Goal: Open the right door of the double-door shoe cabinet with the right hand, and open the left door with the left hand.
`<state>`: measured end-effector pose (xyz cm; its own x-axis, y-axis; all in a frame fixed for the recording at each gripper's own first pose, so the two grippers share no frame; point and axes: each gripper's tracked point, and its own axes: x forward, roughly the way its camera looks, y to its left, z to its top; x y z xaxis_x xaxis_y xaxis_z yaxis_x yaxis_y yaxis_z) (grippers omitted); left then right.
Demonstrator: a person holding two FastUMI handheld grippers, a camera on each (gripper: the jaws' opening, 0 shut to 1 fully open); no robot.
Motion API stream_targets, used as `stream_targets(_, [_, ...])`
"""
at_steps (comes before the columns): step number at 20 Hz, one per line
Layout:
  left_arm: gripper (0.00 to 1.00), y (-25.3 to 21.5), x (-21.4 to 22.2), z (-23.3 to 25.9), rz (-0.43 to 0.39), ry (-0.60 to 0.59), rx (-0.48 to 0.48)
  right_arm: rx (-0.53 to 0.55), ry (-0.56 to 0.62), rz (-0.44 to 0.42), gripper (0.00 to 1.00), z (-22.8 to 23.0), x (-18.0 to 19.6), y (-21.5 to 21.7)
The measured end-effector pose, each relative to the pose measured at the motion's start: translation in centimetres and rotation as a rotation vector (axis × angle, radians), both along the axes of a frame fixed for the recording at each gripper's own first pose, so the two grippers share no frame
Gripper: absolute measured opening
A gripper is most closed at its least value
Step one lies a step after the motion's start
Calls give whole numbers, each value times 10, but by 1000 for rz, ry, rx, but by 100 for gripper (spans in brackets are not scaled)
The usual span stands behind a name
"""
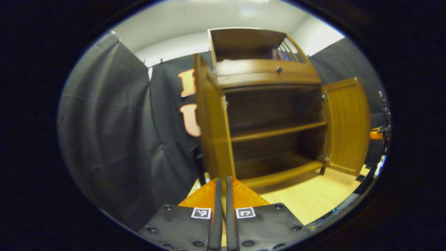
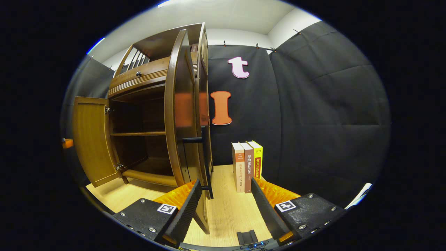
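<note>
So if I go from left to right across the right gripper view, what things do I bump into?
The far open door → the shelf inside the cabinet → the near open door → the three standing books → the black cloth wall.

I count one shoe cabinet (image 1: 264,104) with two doors, the left door (image 1: 214,129) and the right door (image 1: 348,125), one drawer knob (image 1: 279,69), and three books (image 2: 247,167) at my frame's centre.
</note>
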<state>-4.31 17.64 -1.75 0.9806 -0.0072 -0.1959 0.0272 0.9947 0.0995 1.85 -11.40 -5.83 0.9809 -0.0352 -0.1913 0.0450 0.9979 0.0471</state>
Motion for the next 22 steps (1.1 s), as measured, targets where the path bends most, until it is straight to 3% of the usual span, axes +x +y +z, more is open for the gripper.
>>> stream_targets(2, [12, -27, 14, 19, 0, -46, -43, -4, -11, 2, 88, 1, 0, 1])
stream_targets(3, [12, -38, 23, 25, 6, -66, -48, -3, -14, 4, 94, 1, 0, 1])
stream_targets(7, [12, -92, 46, 37, -15, -128, -78, 1, -22, 8, 94, 1, 0, 1])
stream_targets(10, [12, -122, 57, 28, 2, -119, -156, -2, -26, 14, 94, 1, 0, 0])
stream_targets(15, [12, -152, 63, 9, 18, -131, -122, -11, -29, 26, 94, 1, 1, 1])
stream_targets(22, [40, -191, 56, -24, -14, -101, -85, -6, -30, 53, 94, -1, 2, 0])
